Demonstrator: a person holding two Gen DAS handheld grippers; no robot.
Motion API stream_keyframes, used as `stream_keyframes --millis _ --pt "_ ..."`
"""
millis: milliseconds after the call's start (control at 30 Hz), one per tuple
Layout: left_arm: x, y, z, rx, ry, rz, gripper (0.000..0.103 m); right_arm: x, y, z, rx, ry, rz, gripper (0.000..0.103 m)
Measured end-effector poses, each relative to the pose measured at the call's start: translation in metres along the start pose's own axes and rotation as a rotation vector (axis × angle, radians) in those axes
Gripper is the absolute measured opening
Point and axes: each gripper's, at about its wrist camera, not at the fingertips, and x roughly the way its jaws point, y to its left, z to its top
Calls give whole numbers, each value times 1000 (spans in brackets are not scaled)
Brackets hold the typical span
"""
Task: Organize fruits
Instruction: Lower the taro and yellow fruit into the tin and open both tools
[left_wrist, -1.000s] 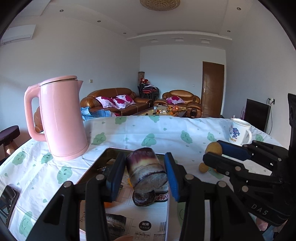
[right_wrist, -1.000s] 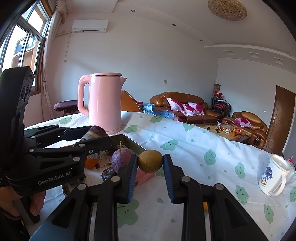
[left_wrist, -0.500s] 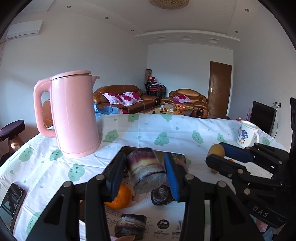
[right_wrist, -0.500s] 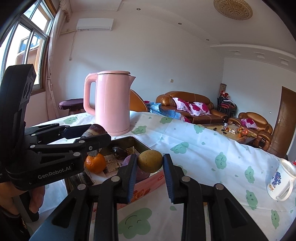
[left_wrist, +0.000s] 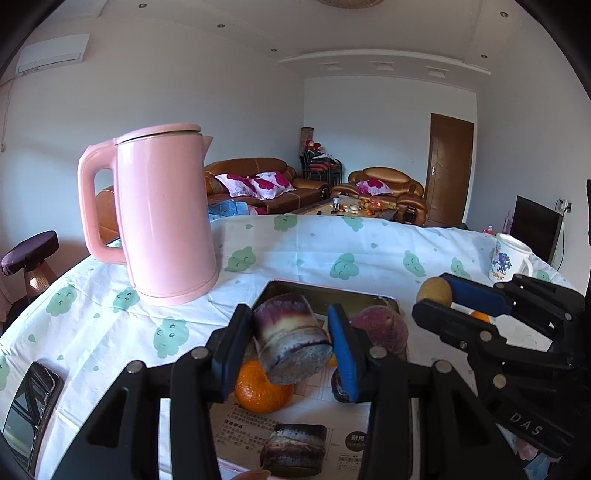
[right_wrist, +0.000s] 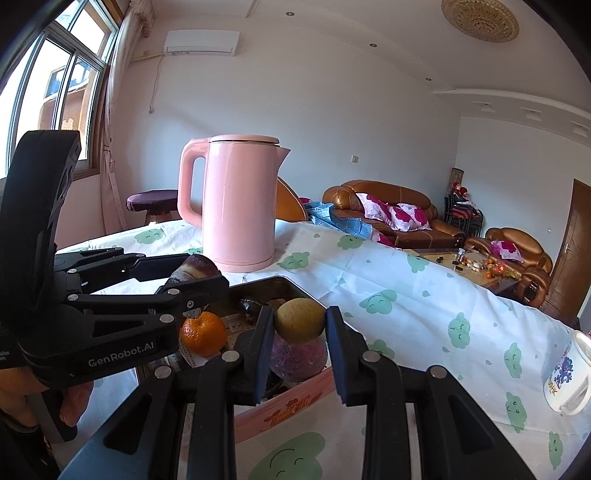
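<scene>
We hold two grippers above a table covered with a white cloth (left_wrist: 332, 240) printed with green clouds. The left gripper (left_wrist: 291, 341) has its jaws pinching a short piece of sugarcane (left_wrist: 290, 338), purple with a pale band, and this piece hangs in the air over the box (right_wrist: 291, 402). The right gripper (right_wrist: 300, 334) has its jaws pressed on a small round yellow-brown fruit (right_wrist: 300, 319), and it also hangs over the box, near its right edge. The box is pink cardboard with a printed paper (left_wrist: 306, 424) lying on its floor. Inside it we see an orange (left_wrist: 262, 387), a big round purple fruit (left_wrist: 380, 328) with a stem, and a second piece of sugarcane (left_wrist: 293, 448) lying at the near side. A small dark thing lies beside the orange, but we cannot tell what it is. A pink kettle (left_wrist: 162, 218) stands upright on the cloth behind the box, to the left. A white mug (right_wrist: 567, 376) with a blue picture stands far to the right on the table. A dark phone (left_wrist: 29, 410) lies flat at the left edge of the table. In the right wrist view, a hand (right_wrist: 74, 400) holds the handle of the left gripper.
</scene>
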Motion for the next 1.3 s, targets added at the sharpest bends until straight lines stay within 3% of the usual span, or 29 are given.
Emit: stream_keyframes --millis 800,1300 --pt "24 15 -8 -1 108 16 45 30 25 -8 -57 100 52 30" --pt "28 13 -9 5 130 18 45 35 28 -12 -62 133 73 30"
